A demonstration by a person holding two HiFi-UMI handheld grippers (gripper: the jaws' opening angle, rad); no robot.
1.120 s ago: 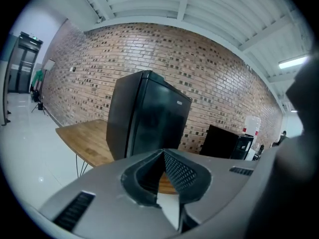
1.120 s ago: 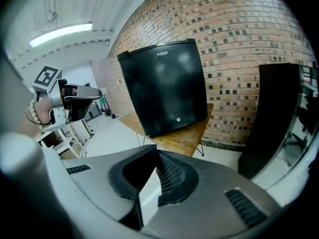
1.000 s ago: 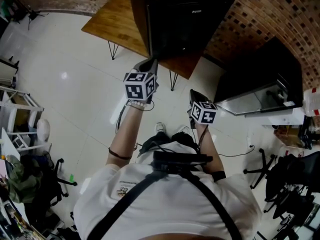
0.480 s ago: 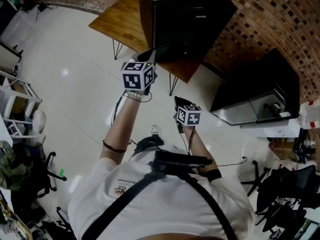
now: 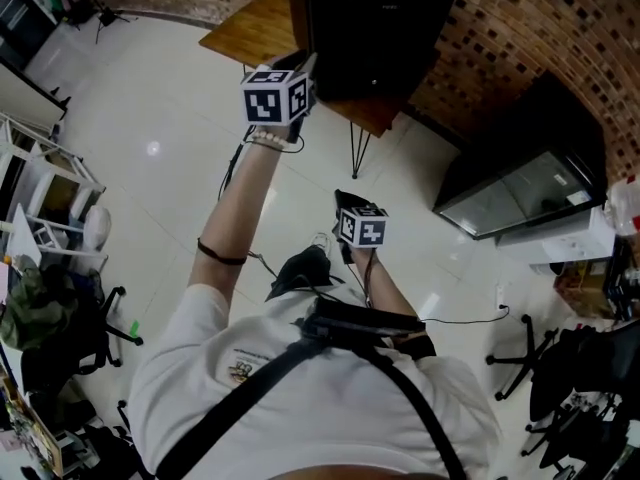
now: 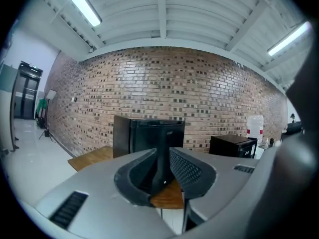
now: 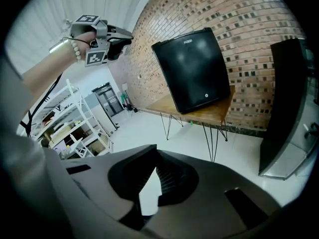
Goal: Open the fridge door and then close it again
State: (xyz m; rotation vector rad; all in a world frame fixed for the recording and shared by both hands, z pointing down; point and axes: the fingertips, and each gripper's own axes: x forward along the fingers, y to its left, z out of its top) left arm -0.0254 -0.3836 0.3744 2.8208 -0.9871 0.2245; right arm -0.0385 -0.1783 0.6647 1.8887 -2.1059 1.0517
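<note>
Two grippers, both empty. Left gripper (image 6: 163, 156) was high beside fridge (image 5: 375, 18), jaws just parting, nothing between; right gripper (image 7: 154, 171) closed, low. Fridge stood shut on worktop (image 5: 255, 33). Door (image 7: 197, 71) judged rigid, seal-held: pull at free edge.

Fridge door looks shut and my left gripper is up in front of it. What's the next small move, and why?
Probably ease the left gripper forward to the door edge of the mini fridge. The door sits closed, the jaws have just been opening with nothing between them, and the fridge stands apart beyond them.
</note>
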